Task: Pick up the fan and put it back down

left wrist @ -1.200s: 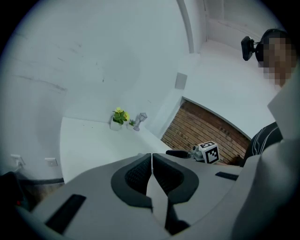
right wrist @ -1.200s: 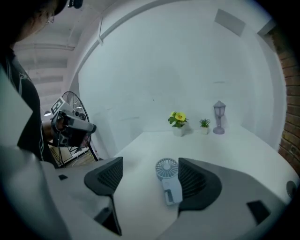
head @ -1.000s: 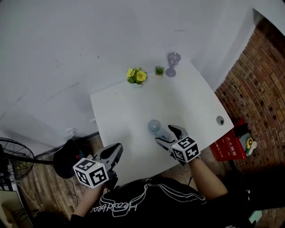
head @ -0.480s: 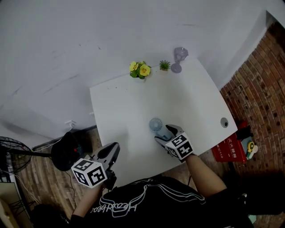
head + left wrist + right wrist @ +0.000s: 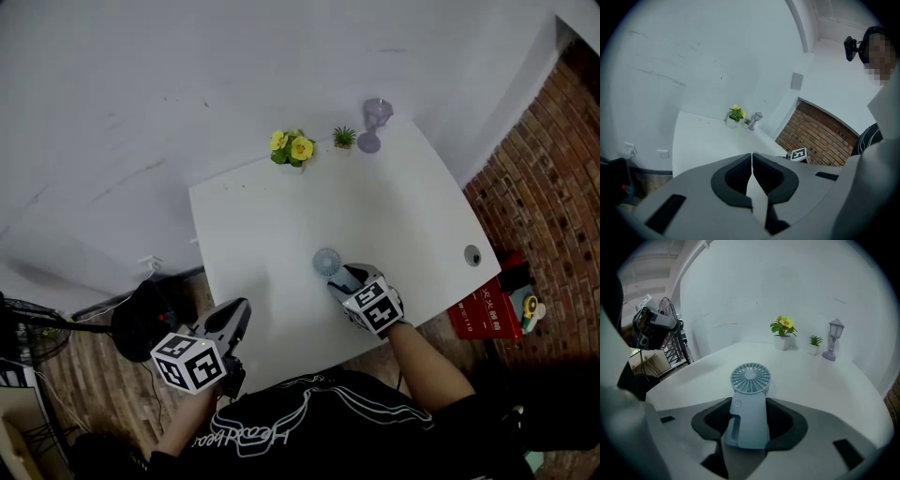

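A small light-blue hand fan (image 5: 325,262) lies on the white table (image 5: 403,206), its round head pointing away from me and its handle (image 5: 749,420) toward me. My right gripper (image 5: 345,278) is down at the table. Its jaws are closing on the handle, and the dark pads (image 5: 780,416) meet its two sides. The right gripper view shows the fan's head (image 5: 750,378) just past the fingertips. My left gripper (image 5: 234,319) hangs off the table's near left edge, shut with nothing in it; its tips meet in the left gripper view (image 5: 752,154).
At the table's far edge stand a pot of yellow flowers (image 5: 291,148), a tiny green plant (image 5: 345,138) and a purple lantern ornament (image 5: 375,124). A cable hole (image 5: 472,256) is near the right edge. A red box (image 5: 487,300) and a brick wall lie to the right.
My right gripper has come down onto the fan and its jaws have narrowed around the handle. The left gripper has sunk slightly.
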{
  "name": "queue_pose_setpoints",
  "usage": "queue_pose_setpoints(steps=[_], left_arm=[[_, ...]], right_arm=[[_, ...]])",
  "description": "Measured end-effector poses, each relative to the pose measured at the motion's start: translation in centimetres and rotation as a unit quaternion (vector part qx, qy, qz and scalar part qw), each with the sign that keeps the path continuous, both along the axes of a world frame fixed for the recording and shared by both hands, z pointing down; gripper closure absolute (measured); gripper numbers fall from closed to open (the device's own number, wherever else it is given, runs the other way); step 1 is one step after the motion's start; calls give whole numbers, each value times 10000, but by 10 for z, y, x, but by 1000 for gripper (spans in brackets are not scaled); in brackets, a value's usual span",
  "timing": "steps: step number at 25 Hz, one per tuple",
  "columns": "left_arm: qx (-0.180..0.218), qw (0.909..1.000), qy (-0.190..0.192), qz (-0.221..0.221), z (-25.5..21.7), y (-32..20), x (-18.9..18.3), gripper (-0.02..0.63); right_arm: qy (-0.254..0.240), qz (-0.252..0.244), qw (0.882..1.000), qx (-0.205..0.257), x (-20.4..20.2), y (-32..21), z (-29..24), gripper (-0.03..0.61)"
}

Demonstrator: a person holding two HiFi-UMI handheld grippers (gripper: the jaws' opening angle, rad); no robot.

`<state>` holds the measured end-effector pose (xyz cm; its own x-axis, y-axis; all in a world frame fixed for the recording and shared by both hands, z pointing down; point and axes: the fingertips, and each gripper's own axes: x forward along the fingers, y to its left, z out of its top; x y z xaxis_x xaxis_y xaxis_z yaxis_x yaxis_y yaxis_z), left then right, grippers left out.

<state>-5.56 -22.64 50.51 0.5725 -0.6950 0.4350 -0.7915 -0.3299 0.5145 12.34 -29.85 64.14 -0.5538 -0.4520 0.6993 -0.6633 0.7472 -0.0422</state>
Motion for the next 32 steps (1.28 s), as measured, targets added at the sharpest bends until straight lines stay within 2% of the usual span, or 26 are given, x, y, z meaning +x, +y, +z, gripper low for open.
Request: queue_pose_setpoints(steps=[8,11,20,24,28,32], left_arm=[[66,9998,-170,74,-11,3,1,578],[60,9998,-164,89,-12,6,-2,578],[155,9994,-112,297,-34,15,-11,578],[245,9987,-57,454,-45,20,-14,578],[340,9978,55,564,-57,28,-18,578],[448,9965,115,698,-65,31,-19,578]], right_arm=[[109,-195,9997,-53,-3,5,-2,362],[37,-61,9999,102,-5,4,-11,362],[-884,409,9946,370,-20,27,-73,362],[-1506,639,9857,398,-32,46,-110,360],[-1832,735,9789,525,-39,65,-143,360],[-2371,860,9657,614,-44,75,-179,360]])
